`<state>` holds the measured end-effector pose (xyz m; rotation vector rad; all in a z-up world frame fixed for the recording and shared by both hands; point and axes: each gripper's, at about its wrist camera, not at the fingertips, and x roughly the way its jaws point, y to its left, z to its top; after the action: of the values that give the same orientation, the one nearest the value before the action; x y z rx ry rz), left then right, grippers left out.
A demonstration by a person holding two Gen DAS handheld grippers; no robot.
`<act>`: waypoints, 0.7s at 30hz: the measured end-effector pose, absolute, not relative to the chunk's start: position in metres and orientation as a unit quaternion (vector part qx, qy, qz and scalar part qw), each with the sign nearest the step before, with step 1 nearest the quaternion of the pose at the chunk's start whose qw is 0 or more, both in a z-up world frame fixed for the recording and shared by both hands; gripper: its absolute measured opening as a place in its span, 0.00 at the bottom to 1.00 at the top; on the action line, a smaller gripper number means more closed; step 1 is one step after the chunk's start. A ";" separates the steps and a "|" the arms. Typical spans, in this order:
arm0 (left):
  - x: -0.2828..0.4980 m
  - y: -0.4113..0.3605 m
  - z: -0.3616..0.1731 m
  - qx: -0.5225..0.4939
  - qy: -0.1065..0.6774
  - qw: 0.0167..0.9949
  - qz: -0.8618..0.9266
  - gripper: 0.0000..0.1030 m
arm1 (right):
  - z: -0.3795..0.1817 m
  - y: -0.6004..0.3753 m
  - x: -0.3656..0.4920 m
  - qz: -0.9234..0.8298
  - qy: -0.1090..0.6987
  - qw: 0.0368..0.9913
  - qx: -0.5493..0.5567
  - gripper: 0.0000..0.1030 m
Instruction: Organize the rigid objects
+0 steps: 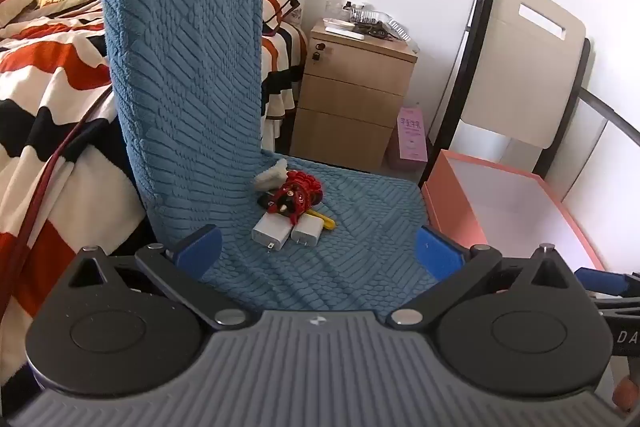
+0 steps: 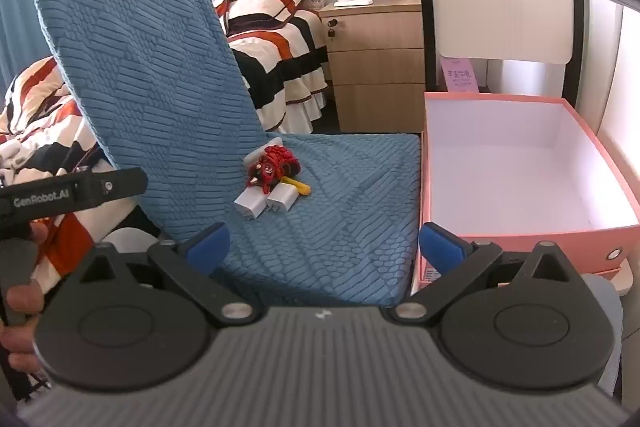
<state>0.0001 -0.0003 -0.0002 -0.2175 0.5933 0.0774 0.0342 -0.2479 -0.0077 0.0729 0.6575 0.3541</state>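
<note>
- Chargers [image 1: 285, 231], two white ones, red toy [image 1: 294, 195] and a yellow bit [image 1: 325, 219] bunched on the chair seat [image 1: 360, 227] by the backrest.
- Box [image 2: 520, 155] beside the chair looks empty: nothing sorted yet, whole pile left imo.
- Left gripper [image 1: 320, 247]: fingers spread wide, holding nothing, short of the pile.
- Right gripper [image 2: 326, 243]: same, wide apart, touching nothing.

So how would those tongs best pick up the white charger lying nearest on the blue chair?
Probably across the two long flat sides of the larger white charger, coming down from above. It lies flat on the chair seat with its prongs pointing toward the camera, and a smaller charger sits tight against its right side, so one finger likely has to wedge between them.
</note>
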 end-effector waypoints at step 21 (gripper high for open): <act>0.008 -0.006 -0.008 -0.081 0.296 0.951 0.032 1.00 | -0.019 -0.244 0.036 0.168 0.344 0.923 0.032 1.00</act>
<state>0.0076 -0.0057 -0.0080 -0.1649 0.6023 0.0653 0.0361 -0.2438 -0.0190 0.0655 0.7052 0.3457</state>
